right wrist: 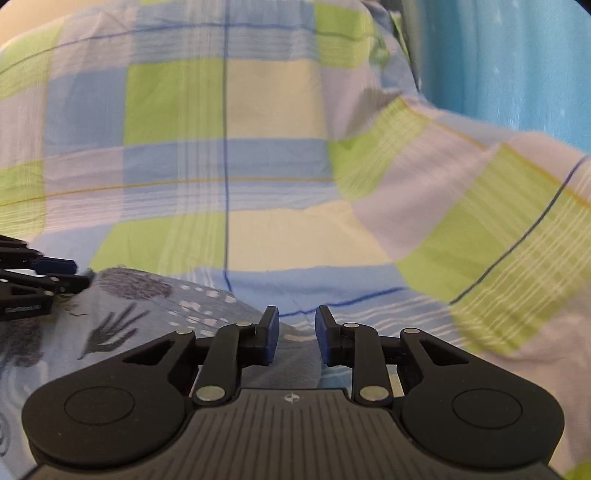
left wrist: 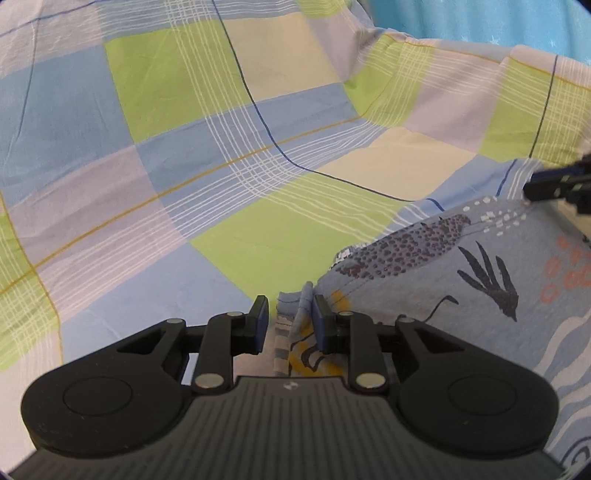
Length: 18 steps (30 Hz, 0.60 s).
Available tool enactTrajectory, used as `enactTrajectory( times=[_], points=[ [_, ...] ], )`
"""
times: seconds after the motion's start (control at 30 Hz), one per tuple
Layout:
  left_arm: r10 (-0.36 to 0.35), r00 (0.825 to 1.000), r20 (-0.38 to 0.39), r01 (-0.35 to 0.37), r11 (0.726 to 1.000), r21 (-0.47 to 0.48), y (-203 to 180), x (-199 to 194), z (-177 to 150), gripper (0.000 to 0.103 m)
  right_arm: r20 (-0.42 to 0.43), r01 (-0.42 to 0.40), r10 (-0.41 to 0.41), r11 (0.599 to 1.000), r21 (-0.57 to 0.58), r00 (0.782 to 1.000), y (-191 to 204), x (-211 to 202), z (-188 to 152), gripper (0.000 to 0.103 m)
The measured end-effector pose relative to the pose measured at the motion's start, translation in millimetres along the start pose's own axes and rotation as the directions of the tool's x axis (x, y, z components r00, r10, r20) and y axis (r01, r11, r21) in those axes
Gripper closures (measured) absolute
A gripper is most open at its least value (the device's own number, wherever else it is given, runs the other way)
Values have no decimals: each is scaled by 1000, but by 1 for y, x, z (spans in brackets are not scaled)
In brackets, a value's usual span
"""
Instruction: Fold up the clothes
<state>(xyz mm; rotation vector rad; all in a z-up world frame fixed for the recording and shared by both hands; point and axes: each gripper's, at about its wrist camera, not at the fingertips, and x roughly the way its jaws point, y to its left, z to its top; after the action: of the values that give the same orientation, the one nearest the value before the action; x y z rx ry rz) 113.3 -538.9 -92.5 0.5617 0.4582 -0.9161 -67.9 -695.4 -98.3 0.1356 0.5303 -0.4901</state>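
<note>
A light blue garment (left wrist: pixel 443 266) printed with a leopard, dark plants and coral rings lies on the bed at the lower right of the left wrist view. My left gripper (left wrist: pixel 290 321) is at its near corner. A raised fold of its hem (left wrist: pixel 303 301) stands between the fingers against the right pad, and a gap shows beside the left pad. In the right wrist view the garment (right wrist: pixel 147 306) spreads to the lower left. My right gripper (right wrist: pixel 296 332) hovers over its edge, fingers apart and gripping nothing. Each gripper's tip shows in the other view: right gripper (left wrist: pixel 532 188), left gripper (right wrist: pixel 70 275).
A plaid bedsheet (left wrist: pixel 184 147) in green, blue, cream and lilac covers the bed, also seen as the bedsheet (right wrist: pixel 221 147), and rises in soft folds at the right. A turquoise curtain (left wrist: pixel 480 22) hangs behind; the curtain (right wrist: pixel 517 74) fills the upper right.
</note>
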Motion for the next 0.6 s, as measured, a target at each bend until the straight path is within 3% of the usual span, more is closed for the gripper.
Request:
enactTrajectory(
  times=[0.27, 0.4, 0.6],
  points=[
    [-4, 1000, 8, 4, 1000, 26, -5, -38, 6, 81, -9, -134, 134, 990, -42, 991, 31, -45, -2, 76],
    [-33, 999, -11, 34, 998, 52, -17, -48, 4, 81, -53, -194, 194, 981, 8, 980, 42, -60, -12, 76],
    [-44, 999, -32, 47, 994, 95, -26, -53, 1, 81, -181, -208, 198, 977, -38, 963, 58, -53, -36, 69]
  ],
)
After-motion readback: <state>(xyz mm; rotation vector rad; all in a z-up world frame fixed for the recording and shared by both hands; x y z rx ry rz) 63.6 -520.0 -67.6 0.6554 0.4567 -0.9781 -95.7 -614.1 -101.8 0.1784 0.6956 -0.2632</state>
